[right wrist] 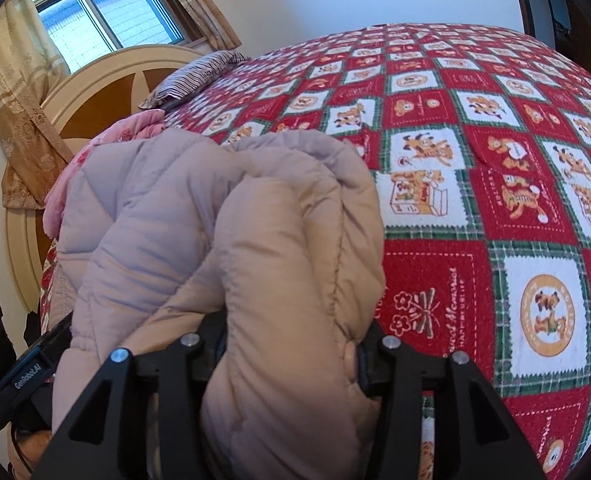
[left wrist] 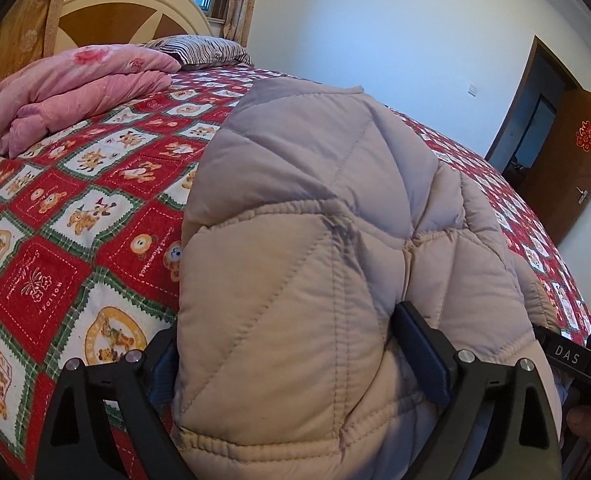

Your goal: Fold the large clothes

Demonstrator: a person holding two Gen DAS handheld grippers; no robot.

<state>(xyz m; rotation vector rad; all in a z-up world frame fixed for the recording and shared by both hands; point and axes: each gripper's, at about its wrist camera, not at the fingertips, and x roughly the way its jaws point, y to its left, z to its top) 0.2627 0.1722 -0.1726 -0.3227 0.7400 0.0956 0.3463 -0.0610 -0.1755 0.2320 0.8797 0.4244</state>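
Here, the bed [left wrist: 55,216] fills most of both views, spread with a red, green and white patchwork bedspread [right wrist: 495,208] printed with cartoon bears. Across it lies the task's garment, a beige quilted padded coat [left wrist: 315,208], folded into a thick bundle that runs from the near edge of the bed at 6 o'clock up toward 12 o'clock in the left wrist view. At 10 o'clock a folded pink quilt [left wrist: 79,88] rests near the cream and brown headboard [left wrist: 123,16], with a striped pillow [left wrist: 207,50] just beside it at 11 o'clock. A brown door [left wrist: 571,160] stands at 3 o'clock. The left gripper [left wrist: 287,348] straddles the coat's near end with its jaws spread wide, the right finger [left wrist: 419,348] lying against the fabric. The right gripper [right wrist: 291,356] stands about half open around a rolled fold of the coat [right wrist: 279,240]; whether its pads press the cloth cannot be told.
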